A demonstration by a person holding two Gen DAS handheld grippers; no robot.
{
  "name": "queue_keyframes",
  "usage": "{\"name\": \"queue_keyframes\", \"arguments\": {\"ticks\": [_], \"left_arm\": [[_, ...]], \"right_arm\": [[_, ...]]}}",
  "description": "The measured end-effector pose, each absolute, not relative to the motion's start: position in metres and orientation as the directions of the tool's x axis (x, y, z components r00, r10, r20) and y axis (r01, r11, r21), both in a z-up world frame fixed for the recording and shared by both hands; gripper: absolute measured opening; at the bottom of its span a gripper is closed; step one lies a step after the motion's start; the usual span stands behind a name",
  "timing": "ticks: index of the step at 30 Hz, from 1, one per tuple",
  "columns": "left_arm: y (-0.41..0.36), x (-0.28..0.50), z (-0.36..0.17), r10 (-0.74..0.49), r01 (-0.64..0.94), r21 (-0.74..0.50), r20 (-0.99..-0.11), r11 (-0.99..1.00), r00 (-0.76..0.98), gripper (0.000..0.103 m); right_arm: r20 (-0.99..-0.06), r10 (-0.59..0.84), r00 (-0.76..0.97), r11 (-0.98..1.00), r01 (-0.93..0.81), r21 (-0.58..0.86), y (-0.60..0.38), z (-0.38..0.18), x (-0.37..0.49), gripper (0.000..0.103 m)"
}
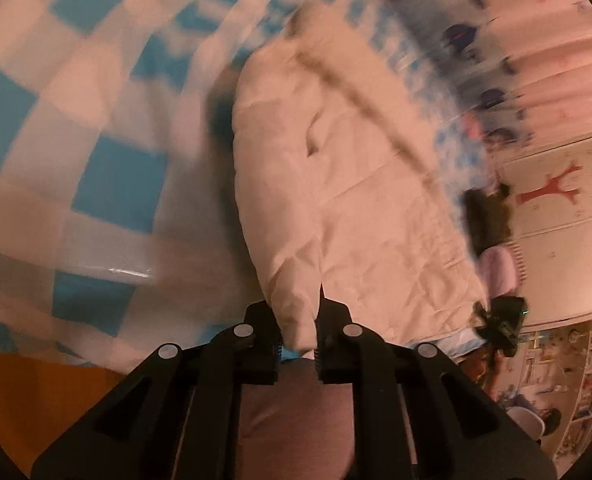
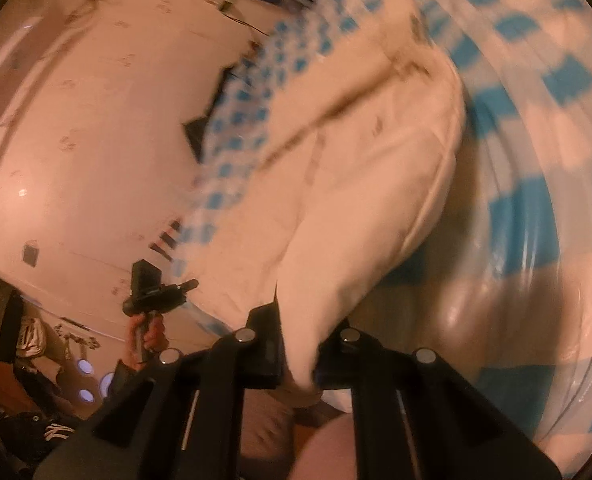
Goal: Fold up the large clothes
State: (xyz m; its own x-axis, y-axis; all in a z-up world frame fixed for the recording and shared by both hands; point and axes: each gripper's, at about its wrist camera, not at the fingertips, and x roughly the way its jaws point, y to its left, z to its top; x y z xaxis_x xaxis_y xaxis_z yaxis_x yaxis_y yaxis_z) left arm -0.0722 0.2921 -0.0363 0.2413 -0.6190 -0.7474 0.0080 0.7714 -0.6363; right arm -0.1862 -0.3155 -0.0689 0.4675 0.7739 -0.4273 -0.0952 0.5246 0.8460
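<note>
Both grippers clamped on the hem end of a cream-white puffy quilted coat (image 1: 335,184). Left gripper (image 1: 299,344): jaws closed on a rounded bulge of fabric at one near corner. Right gripper (image 2: 299,364): jaws closed on a thick fold at the other near corner. In the right wrist view the left gripper shows off to the side, held in the person's hand (image 2: 148,332).

Coat lies lengthwise across a blue-and-white checked cover (image 1: 96,168) with a glossy clear film over it; whether bed or bench underneath, cannot tell. Far end of the coat runs away from the cameras. A dark brownish strip (image 1: 359,96), possibly fur trim or a zip line, runs diagonally along it. Heavy motion blur in both views.

Judgement: the step is carrying the near edge over for a fold. To do it well, keep both corners level and moving together, fabric taut between them, lift high enough that the padding clears itself, then lay the edge square on the far part.

Material: padded, stitched in panels, crinkled matte shell, bulky and springy; folds will likely puff open and slide on the slick film.
</note>
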Motion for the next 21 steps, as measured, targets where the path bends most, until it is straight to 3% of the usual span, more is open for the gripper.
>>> {"name": "queue_keyframes", "arguments": {"ticks": [9,15,21], "left_arm": [[0.319,-0.129,0.007,-0.681,0.066,-0.694,-0.677,0.717,0.281,0.011],[0.343,-0.219,-0.019,-0.728,0.026,-0.745,-0.644,0.667,0.235,0.011],[0.352,-0.241,-0.036,-0.763,-0.002,-0.785,-0.603,0.619,0.232,0.011]], "right_arm": [[-0.337,0.794,0.507,0.486,-0.195,0.852,-0.319,-0.017,-0.256,0.011],[-0.279,0.808,0.519,0.396,-0.127,0.91,-0.323,-0.044,-0.348,0.011],[-0.18,0.822,0.54,0.287,-0.12,0.95,-0.32,-0.067,-0.37,0.011]]}}
